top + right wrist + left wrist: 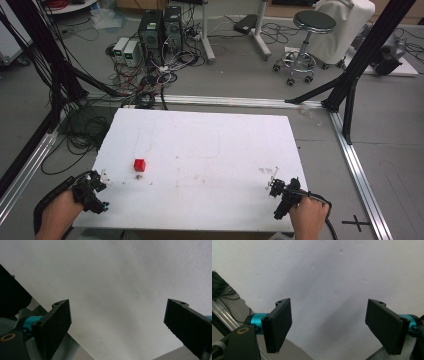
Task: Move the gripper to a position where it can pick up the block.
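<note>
A small red cube sits on the white table, left of centre. My left gripper rests at the table's near left corner, a short way left of and nearer than the cube. In the left gripper view, my left gripper is open with bare white board between its jaws. My right gripper hovers at the near right edge, far from the cube. The right gripper view has my right gripper open, jaws wide apart over plain white surface.
Black frame posts stand at both sides of the table, with aluminium rails on the floor. Cables and computer boxes lie beyond the far edge, and a stool stands at back right.
</note>
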